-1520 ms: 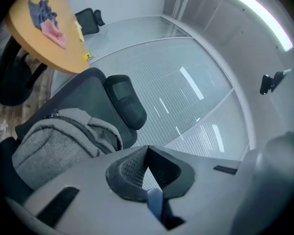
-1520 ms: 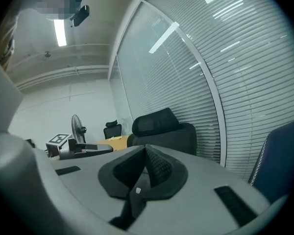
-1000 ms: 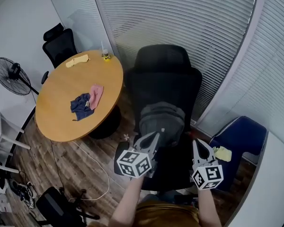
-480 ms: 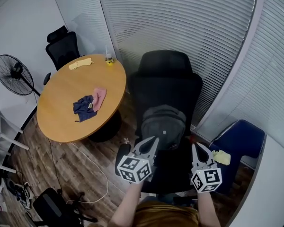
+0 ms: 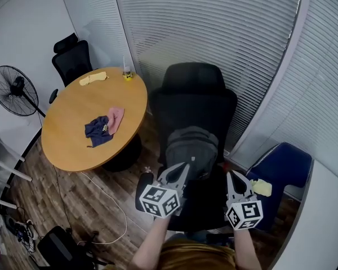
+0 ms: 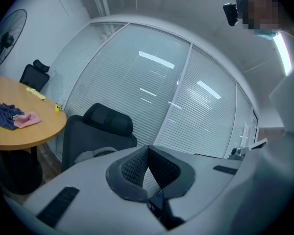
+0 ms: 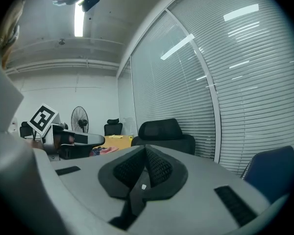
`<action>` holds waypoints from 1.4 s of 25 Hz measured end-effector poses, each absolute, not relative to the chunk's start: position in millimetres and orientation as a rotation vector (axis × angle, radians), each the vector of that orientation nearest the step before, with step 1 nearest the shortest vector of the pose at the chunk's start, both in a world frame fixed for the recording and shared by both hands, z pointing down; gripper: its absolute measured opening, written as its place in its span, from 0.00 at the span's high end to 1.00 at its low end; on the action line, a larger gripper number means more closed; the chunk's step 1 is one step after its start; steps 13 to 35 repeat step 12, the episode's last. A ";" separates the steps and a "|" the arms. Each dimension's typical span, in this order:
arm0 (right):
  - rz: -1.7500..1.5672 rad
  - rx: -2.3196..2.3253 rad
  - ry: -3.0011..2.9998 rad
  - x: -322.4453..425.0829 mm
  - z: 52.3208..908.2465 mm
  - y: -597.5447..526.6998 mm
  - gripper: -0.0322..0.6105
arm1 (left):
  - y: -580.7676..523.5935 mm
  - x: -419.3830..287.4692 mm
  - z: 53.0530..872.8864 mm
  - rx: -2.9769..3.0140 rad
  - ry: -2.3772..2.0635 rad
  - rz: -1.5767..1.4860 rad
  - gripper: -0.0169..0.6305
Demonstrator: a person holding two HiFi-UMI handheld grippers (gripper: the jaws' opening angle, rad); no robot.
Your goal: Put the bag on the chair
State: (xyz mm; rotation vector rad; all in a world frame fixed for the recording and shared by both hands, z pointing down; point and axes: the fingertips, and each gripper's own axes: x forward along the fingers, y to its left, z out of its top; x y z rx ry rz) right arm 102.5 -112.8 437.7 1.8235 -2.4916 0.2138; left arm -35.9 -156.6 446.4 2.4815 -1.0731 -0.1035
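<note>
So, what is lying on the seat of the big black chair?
A grey bag stands on the chair. The left hand-held gripper and the right hand-held gripper cover the bag's bottom and the seat's front. I cannot see that part.

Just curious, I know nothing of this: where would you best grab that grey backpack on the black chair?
Probably its top, from above and in front: the backpack stands upright against the backrest of the chair, which blocks its rear.
</note>
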 end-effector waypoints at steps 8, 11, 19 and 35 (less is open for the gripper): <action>0.241 1.835 -2.478 106.5 441.9 -112.7 0.93 | -159.2 -34.6 455.2 2.463 -1.068 -0.089 0.94; 0.245 1.835 -2.476 109.2 444.5 -114.2 0.93 | -160.9 -33.0 456.7 2.458 -1.060 -0.088 0.94; 0.247 1.835 -2.474 110.1 445.1 -114.8 0.93 | -161.4 -32.3 457.1 2.458 -1.057 -0.089 0.94; 0.247 1.835 -2.474 110.1 445.1 -114.8 0.93 | -161.4 -32.3 457.1 2.458 -1.057 -0.089 0.94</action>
